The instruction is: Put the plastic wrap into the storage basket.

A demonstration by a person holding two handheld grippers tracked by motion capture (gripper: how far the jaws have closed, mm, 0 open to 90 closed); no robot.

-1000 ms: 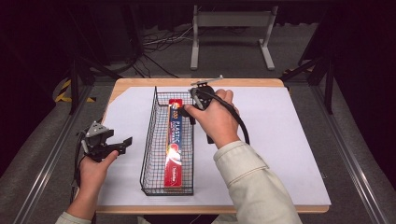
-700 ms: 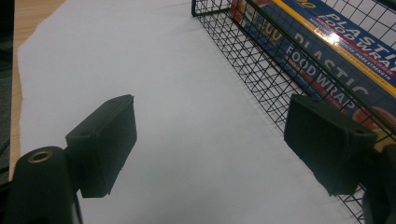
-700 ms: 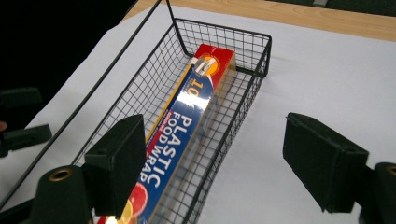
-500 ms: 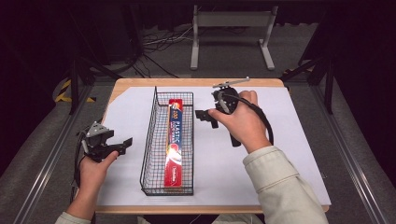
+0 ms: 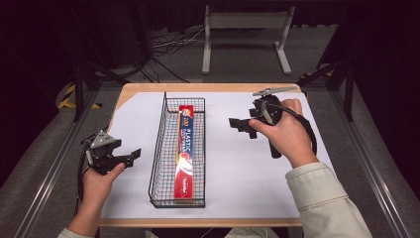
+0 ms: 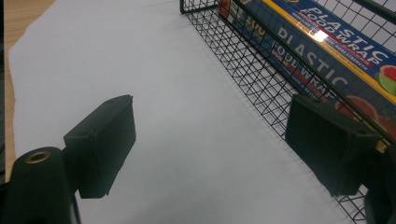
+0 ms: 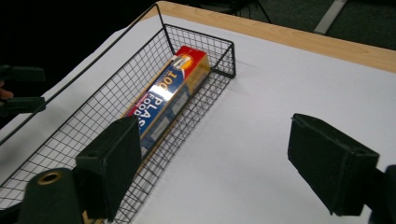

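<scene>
The right gripper (image 5: 241,125) has its fingers (image 7: 114,163) spread wide with nothing between them; they have just been opening. It hangs above the white sheet (image 5: 247,168), apart from the basket (image 5: 159,148), which lies toward its fingertips. The wrap box (image 5: 184,148) lies flat inside the basket, its long axis along the basket's length, running away from the person. The left gripper (image 5: 130,156), fingers (image 6: 100,140) likewise apart and empty, sits just beside the basket's near wall and looks the nearer of the two. The table (image 5: 208,88) carries everything.
</scene>
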